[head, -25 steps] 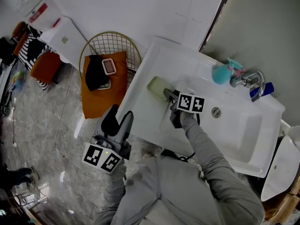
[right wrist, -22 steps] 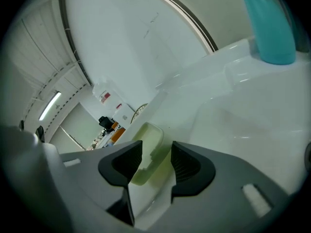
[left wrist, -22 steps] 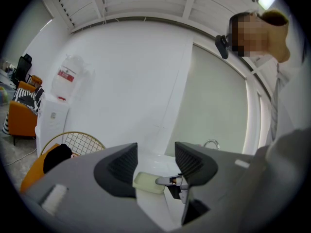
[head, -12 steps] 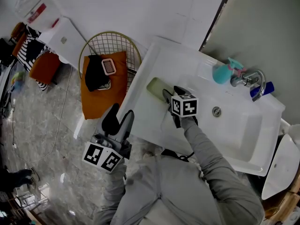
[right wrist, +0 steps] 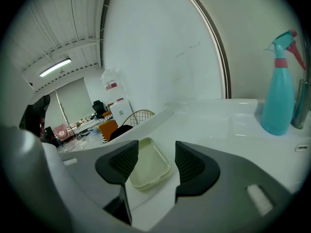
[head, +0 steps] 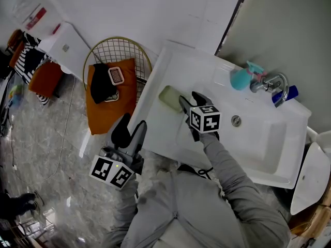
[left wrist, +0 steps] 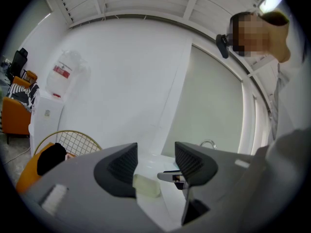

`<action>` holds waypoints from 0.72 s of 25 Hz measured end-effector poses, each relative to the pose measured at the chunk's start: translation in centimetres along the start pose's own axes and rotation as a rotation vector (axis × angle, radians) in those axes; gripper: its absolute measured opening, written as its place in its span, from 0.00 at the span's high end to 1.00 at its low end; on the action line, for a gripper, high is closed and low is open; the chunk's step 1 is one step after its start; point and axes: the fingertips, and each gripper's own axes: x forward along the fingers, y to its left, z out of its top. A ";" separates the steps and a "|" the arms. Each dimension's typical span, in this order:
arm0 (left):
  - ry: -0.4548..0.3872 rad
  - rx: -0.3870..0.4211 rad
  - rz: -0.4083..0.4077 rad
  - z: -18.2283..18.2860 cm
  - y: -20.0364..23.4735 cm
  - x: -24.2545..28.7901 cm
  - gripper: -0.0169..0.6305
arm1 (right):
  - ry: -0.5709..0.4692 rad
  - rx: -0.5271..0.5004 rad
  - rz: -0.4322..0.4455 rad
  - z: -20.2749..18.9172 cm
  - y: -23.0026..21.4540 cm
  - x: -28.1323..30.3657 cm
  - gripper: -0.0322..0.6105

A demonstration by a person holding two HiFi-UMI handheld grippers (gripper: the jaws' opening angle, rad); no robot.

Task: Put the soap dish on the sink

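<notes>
Soap dish (head: 169,97), pale green, empty: lies flat on the left ledge of the white sink (head: 207,71) in the head view, while only the right gripper view shows its raised rim and a teal spray bottle (right wrist: 281,89) upright at far right. Right gripper (head: 190,101): jaws just opened wide, dish in line between them, pads clear of it. Left gripper (head: 132,127): jaws apart, empty, off the sink's front edge; its view sets the dish beside the right gripper's tip.
</notes>
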 end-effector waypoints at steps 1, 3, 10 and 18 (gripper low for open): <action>0.001 0.000 -0.008 0.1 -0.1 0.1 0.57 | -0.014 -0.001 -0.002 0.3 0.1 -0.5 0.61; 0.000 0.002 -0.025 0.2 -0.5 0.4 0.57 | -0.045 -0.004 -0.008 1.0 0.3 -1.6 0.61; -0.002 0.000 -0.075 0.5 -1.3 1.0 0.57 | -0.174 -0.038 -0.034 3.4 1.2 -6.1 0.61; 0.005 -0.002 -0.119 0.3 -2.1 1.8 0.57 | -0.313 -0.037 -0.054 5.3 2.1 -11.6 0.61</action>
